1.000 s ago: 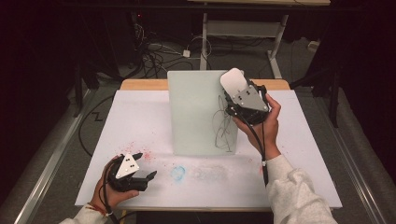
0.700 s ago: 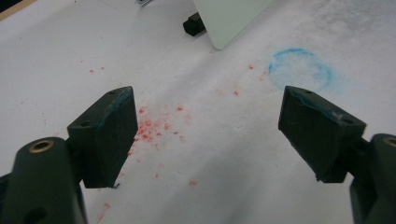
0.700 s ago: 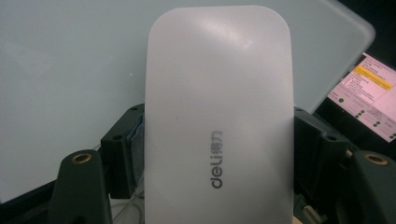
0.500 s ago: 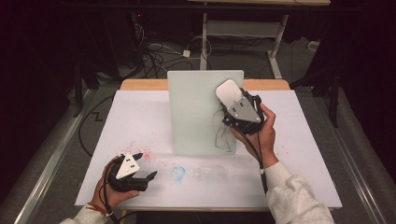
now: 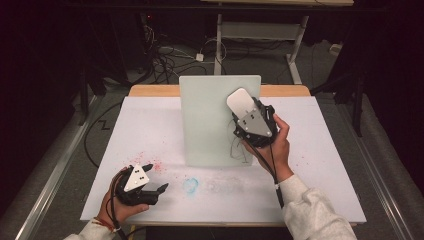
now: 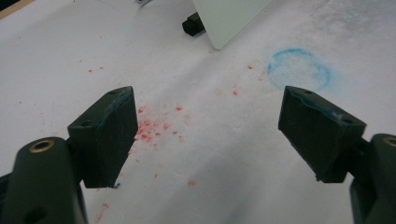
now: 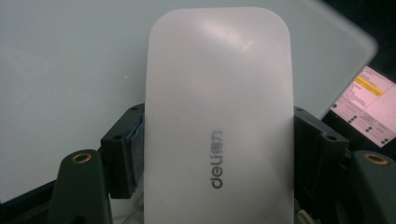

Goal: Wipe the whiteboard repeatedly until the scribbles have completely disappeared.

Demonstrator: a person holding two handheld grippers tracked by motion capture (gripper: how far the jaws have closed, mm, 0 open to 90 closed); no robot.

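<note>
As the right gripper (image 5: 239,107), its fingers clamped on the white eraser (image 7: 219,116), has moved inward over the upright board (image 5: 210,117), we judge wiping imminent, while the left gripper (image 5: 152,187) stays wide apart at the table (image 5: 320,190).

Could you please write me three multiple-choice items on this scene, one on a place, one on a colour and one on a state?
1. Where is the white eraser?
A. flat on the table
B. clamped in the right gripper, against the upright board
C. in the left gripper

2. What colour is the smudged ring on the table sheet?
A. blue
B. green
C. black

3. How do the left gripper's jaws stand?
A. shut on a pen
B. shut on nothing
C. wide apart, holding nothing

Answers:
1 B, the right gripper view shows both jaws pressed on the eraser's sides before the board.
2 A, the left gripper view shows a blue ring.
3 C, bare sheet shows between the jaws.
</note>
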